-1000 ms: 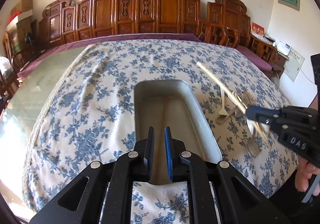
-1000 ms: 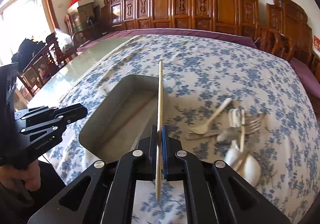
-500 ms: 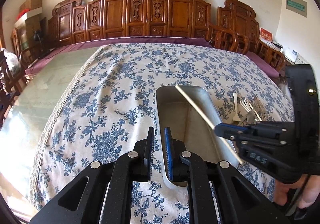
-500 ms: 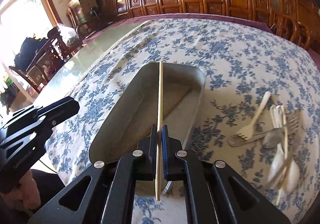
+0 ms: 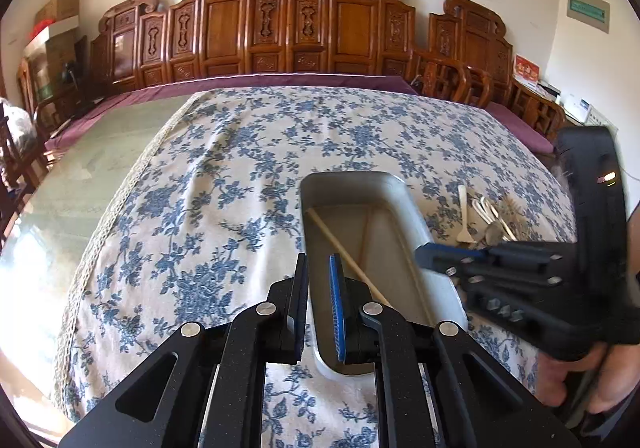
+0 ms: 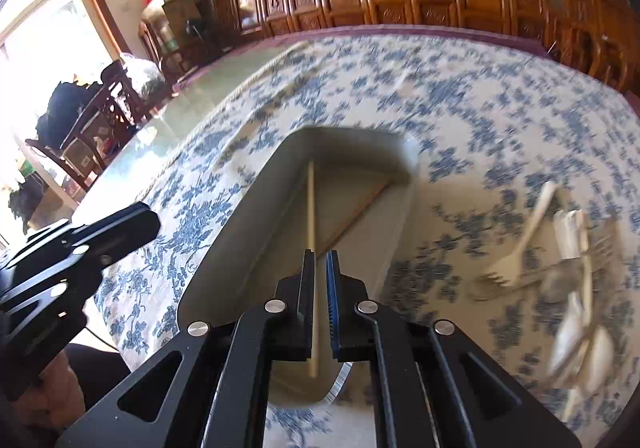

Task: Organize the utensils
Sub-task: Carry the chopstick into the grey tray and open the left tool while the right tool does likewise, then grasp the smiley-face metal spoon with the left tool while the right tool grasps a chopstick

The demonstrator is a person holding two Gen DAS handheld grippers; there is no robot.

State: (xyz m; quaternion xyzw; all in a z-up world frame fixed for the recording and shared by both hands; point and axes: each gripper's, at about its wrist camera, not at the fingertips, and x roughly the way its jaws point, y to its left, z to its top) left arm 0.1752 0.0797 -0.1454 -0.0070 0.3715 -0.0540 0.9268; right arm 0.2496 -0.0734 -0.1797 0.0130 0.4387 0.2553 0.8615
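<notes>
Right wrist view shows the right gripper [image 6: 320, 268] slightly parted and empty above the tray [image 6: 408, 183], the chopstick [image 6: 310, 207] lying loose beneath its fingers, apparently just released for storage. Left gripper [image 5: 319, 268] hovers empty, narrowly open, over the tray's near-left rim, perhaps steadying; remaining utensils [image 6: 560, 248] lie right of the right gripper.

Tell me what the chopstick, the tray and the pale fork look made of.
Chopstick: likely bamboo or wood, matte tan, no shine. Tray: probably brushed metal, dull grey with soft reflections on its rim. Fork: seemingly plastic or pale wood, cream and opaque; blur leaves it open.
</notes>
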